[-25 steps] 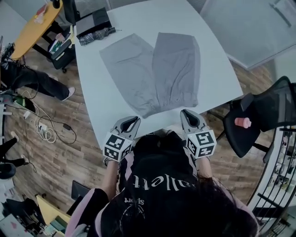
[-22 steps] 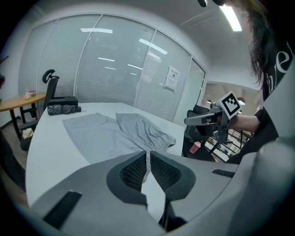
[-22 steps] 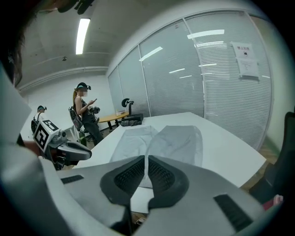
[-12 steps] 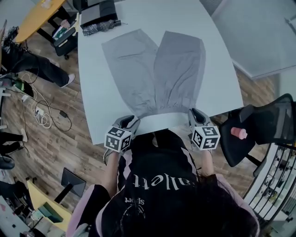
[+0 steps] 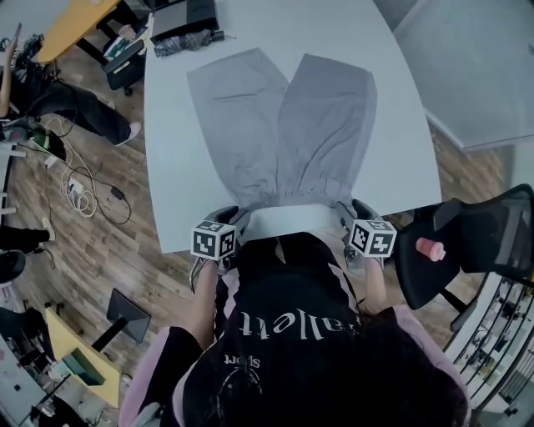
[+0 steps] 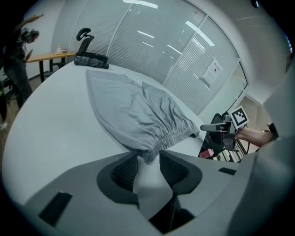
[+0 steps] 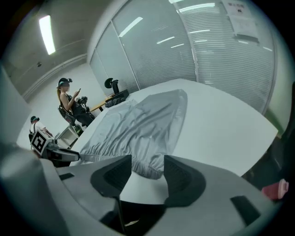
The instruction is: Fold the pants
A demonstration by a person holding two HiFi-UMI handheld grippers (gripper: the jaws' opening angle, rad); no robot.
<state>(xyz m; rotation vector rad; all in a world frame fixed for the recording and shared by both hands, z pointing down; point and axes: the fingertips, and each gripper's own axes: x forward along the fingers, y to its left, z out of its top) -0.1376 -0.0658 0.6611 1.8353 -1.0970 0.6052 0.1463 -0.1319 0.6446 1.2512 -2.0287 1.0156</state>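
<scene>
The gray pants (image 5: 284,125) lie flat on the white table (image 5: 400,108), filling the middle of the head view. Their elastic waistband sits at the lower centre, close to the table's near edge with a narrow strip of bare top in front of it. The long axis runs from the bottom of the frame toward the top. The two legs point away from the person and part in a narrow V, the left one leaning toward the upper left and the right one going nearly straight up. The left gripper (image 5: 232,215) is at the waistband's left corner and the right gripper (image 5: 350,208) at its right corner. Both claws are released: their jaws have just been opening and now stand wide. In the left gripper view the gathered corner of the waistband lies between the jaw tips of the left gripper (image 6: 147,159), and the pads do not press on it. In the right gripper view the other corner lies between the parted jaws of the right gripper (image 7: 147,170) in the same way. Bare table shows on both sides of the legs, wider on the right. A dark bundle (image 5: 188,25) rests at the table's upper-left corner, apart from the left leg's hem. Off the table at the right edge of the frame, a black chair (image 5: 476,242) carries a small pink object (image 5: 430,248) on its seat.
</scene>
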